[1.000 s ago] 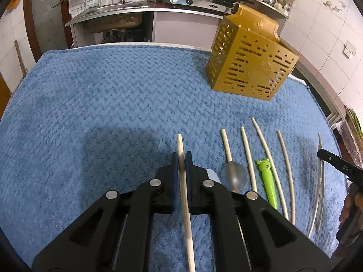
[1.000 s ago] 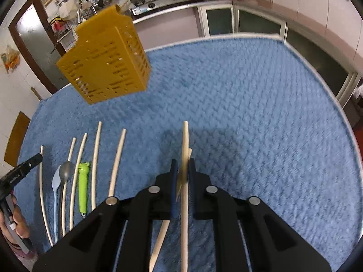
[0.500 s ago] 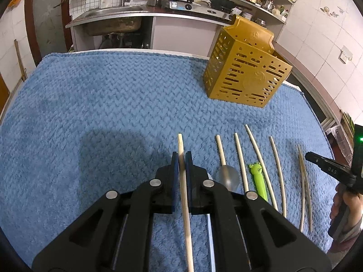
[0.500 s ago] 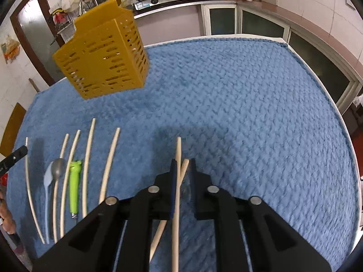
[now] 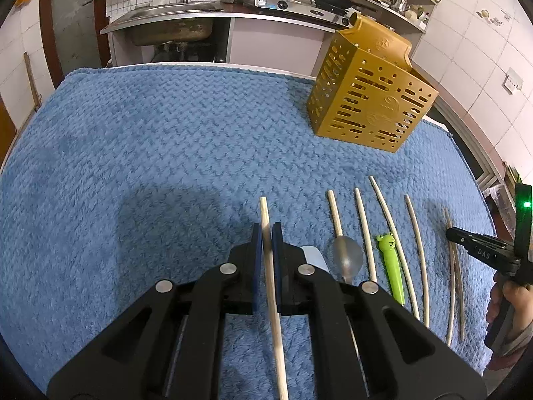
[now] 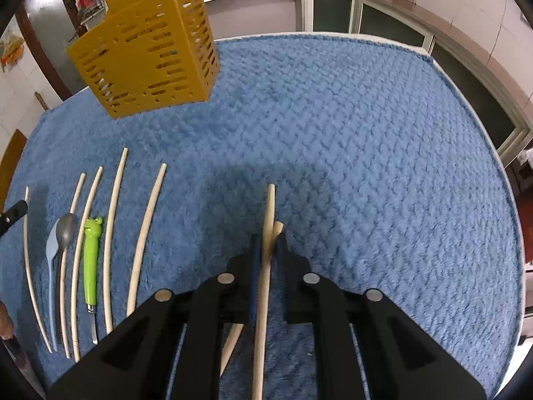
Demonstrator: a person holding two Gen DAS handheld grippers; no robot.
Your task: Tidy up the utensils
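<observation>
While both tools hang low over the blue towel [image 5: 166,140] that covers the tabletop, each has wood pinched in its fingers. On the left, the left gripper [image 5: 266,236] clamps a single pale chopstick [image 5: 268,233], whose tip pokes out past the blue pads. Just beside it to the right lie a light blue spoon [image 5: 313,255], half hidden under the gripper, then a metal spoon [image 5: 347,256] with a wooden handle, then a row of loose chopsticks [image 5: 364,226] with a green frog-headed utensil [image 5: 390,266] among them; its blade end looks like a small knife or peeler, though I can't be sure. Beyond the row, toward the far edge, the yellow slotted utensil holder [image 5: 369,106] stands on the towel, well apart from both tools. Over on the right, the right gripper [image 6: 268,243] squeezes a chopstick pair [image 6: 269,220], the two sticks crossing between the pads, one reaching further forward than the other.
</observation>
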